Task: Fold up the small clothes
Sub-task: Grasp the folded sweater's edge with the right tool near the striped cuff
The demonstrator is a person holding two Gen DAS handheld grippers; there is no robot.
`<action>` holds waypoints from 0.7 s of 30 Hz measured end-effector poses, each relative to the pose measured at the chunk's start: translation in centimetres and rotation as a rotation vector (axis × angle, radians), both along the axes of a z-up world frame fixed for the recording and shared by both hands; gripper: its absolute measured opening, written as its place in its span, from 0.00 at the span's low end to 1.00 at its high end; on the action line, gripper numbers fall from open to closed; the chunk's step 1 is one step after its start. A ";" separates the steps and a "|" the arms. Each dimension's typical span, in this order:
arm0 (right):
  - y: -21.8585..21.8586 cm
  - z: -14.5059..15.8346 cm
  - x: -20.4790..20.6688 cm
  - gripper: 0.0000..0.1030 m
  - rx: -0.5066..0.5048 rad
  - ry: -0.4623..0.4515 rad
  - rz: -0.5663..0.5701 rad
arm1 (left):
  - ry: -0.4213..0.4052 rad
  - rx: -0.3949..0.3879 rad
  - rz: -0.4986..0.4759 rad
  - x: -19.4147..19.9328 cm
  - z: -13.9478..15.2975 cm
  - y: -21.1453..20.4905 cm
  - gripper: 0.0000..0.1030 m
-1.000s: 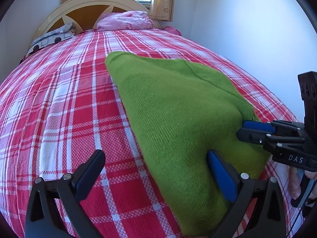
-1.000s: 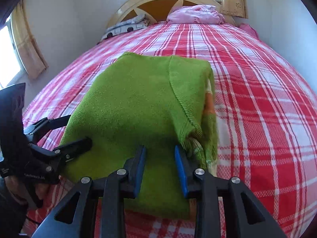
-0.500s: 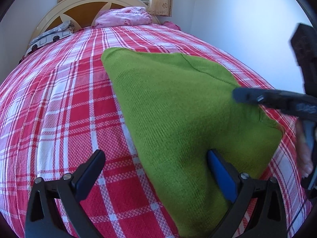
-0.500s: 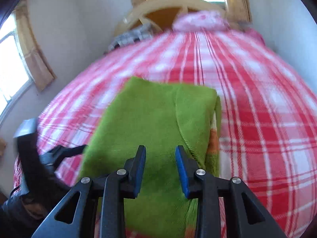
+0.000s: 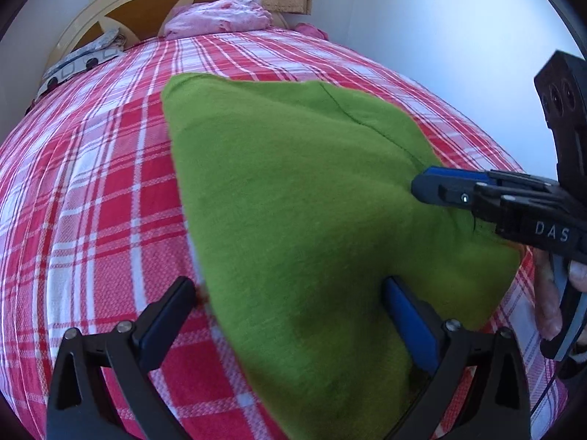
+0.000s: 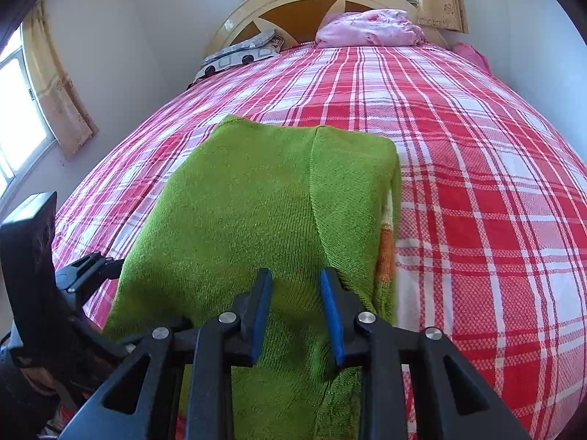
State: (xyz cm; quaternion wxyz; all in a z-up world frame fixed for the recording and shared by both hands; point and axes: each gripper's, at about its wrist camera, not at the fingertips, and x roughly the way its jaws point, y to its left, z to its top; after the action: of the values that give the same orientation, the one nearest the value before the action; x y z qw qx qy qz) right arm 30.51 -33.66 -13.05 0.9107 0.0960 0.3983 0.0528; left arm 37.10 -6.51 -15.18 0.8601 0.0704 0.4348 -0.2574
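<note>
Green sweater folded on plaid bed; left gripper jaws released, right gripper jaws partly parted over it

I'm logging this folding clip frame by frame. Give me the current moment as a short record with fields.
surface: bed with red and white plaid sheet
garment: green knit sweater, partly folded, lying on the sheet
garment detail: orange and white patch showing at its right edge
left gripper: open, fingers wide, straddling the sweater's near left edge
right gripper: over the sweater's near edge, fingers partly apart; grip cannot be told
head of bed: pink bundle and grey patterned pillow by the headboard
</note>
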 end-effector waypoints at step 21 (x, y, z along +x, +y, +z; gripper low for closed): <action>-8.9 -1.2 6.4 0.54 0.270 0.062 -0.081 | 0.002 -0.066 0.045 -0.3 0.0 1.4 1.00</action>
State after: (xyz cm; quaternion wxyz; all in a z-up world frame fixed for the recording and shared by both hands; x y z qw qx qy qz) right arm 36.91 -42.60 -14.23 0.8781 0.2351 0.4115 0.0660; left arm 36.82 -5.12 -15.20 0.8672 0.0320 0.4283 -0.2521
